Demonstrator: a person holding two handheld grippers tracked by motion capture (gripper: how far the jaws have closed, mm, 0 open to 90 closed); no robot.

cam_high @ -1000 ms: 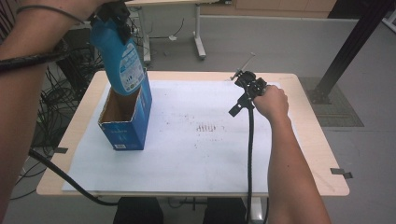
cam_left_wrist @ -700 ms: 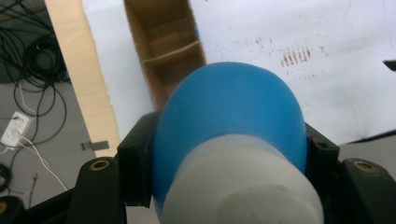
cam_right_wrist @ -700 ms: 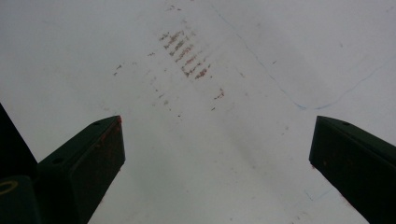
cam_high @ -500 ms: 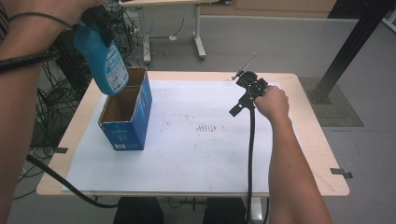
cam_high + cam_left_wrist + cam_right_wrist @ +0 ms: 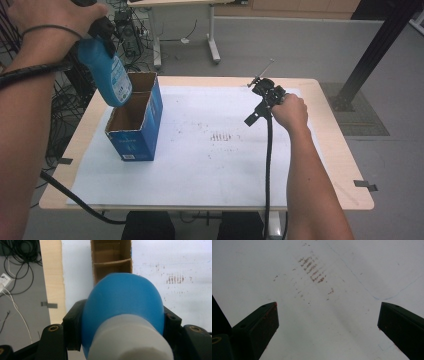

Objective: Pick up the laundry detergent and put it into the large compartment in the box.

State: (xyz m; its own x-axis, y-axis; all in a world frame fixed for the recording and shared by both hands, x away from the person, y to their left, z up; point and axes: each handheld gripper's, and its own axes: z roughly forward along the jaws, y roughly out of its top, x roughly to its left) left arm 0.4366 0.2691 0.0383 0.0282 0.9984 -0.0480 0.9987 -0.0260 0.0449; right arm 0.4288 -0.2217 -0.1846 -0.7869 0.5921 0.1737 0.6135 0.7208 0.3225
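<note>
A blue bottle with a white cap hangs tilted over the far left rim of an open blue cardboard box. My left gripper is shut on the bottle near its top. In the left gripper view the bottle sits between the black jaws of the left gripper, and the box lies below with a cardboard divider inside. My right gripper is held over the right part of the white sheet. The right gripper stands open with nothing between its jaws.
The sheet covers most of the wooden table and bears faint brown marks near its middle. A black cable runs from the right gripper toward the near edge. Loose wires lie on the floor left of the table.
The left hand has carried the bottle leftward and a little lower, from over the box's far compartment to its left rim. The right hand has stayed in place.
</note>
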